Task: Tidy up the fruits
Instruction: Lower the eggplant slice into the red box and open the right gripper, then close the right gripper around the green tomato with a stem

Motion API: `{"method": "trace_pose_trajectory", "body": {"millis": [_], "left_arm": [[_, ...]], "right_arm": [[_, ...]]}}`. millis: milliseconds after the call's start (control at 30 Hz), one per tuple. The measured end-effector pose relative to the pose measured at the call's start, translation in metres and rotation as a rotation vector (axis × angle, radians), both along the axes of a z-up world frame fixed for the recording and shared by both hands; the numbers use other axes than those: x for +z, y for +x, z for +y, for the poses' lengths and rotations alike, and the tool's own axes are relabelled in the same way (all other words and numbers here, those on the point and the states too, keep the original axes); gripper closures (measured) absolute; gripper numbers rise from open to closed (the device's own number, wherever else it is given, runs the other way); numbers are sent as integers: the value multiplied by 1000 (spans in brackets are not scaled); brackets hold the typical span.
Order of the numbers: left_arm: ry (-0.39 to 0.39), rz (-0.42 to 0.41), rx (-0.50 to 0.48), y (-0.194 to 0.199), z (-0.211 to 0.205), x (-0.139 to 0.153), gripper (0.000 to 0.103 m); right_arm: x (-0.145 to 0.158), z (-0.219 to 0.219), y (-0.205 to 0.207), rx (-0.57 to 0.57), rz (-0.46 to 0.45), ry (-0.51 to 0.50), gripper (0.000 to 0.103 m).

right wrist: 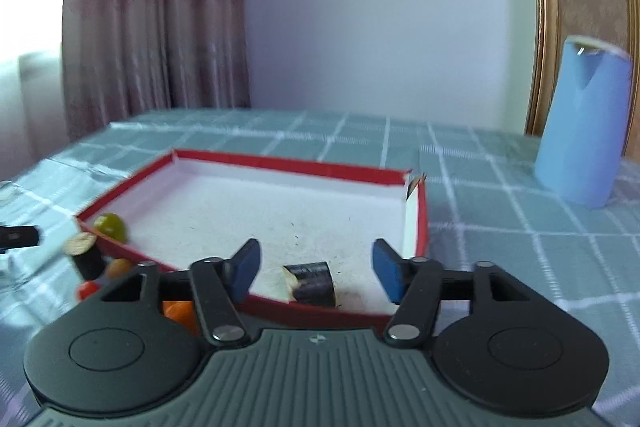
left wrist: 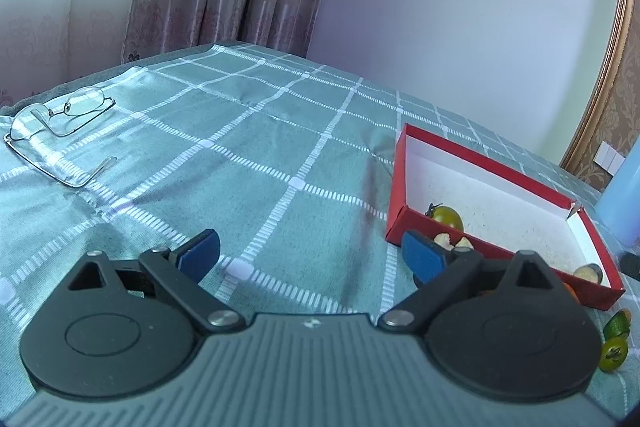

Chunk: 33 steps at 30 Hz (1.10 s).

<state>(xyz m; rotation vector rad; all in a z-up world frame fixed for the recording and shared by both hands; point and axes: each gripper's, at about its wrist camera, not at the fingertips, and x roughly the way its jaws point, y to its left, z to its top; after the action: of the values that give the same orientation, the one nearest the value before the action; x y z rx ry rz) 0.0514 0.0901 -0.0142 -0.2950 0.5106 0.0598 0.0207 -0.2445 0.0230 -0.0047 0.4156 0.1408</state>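
Observation:
A shallow red box with a white inside (left wrist: 480, 195) (right wrist: 280, 163) lies on the checked tablecloth. In it are a green tomato (left wrist: 448, 217) (right wrist: 111, 225) and a dark eggplant piece (right wrist: 311, 281) (left wrist: 588, 271). My right gripper (right wrist: 316, 269) is open over the box's near wall, the eggplant piece lying between its fingers. Outside the box's left side lie another eggplant piece (right wrist: 86, 255), a red tomato (right wrist: 87, 289) and an orange piece (right wrist: 178, 311). My left gripper (left wrist: 310, 255) is open and empty, left of the box. Pale fruit pieces (left wrist: 452, 241) show by its right finger.
Eyeglasses (left wrist: 60, 131) lie at the table's far left. A blue jug (right wrist: 584, 127) stands right of the box. Green fruit pieces (left wrist: 614, 343) lie on the cloth near the box's near corner. Curtains and a wall stand behind the table.

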Motion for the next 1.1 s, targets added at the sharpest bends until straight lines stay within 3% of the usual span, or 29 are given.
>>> {"method": "trace_pose_trajectory", "body": {"millis": [100, 267, 700, 1100], "left_arm": [[-5, -6, 2, -1, 1, 0, 6], [-1, -6, 4, -2, 0, 0, 6], [7, 10, 16, -1, -1, 0, 6], [85, 15, -29, 1, -14, 1, 6]], "right_arm": [[-1, -6, -40, 35, -27, 11, 37], [-15, 3, -74, 56, -26, -73, 37], [-34, 18, -62, 90, 78, -80, 66], [-38, 12, -53, 42, 121, -56, 67]]}}
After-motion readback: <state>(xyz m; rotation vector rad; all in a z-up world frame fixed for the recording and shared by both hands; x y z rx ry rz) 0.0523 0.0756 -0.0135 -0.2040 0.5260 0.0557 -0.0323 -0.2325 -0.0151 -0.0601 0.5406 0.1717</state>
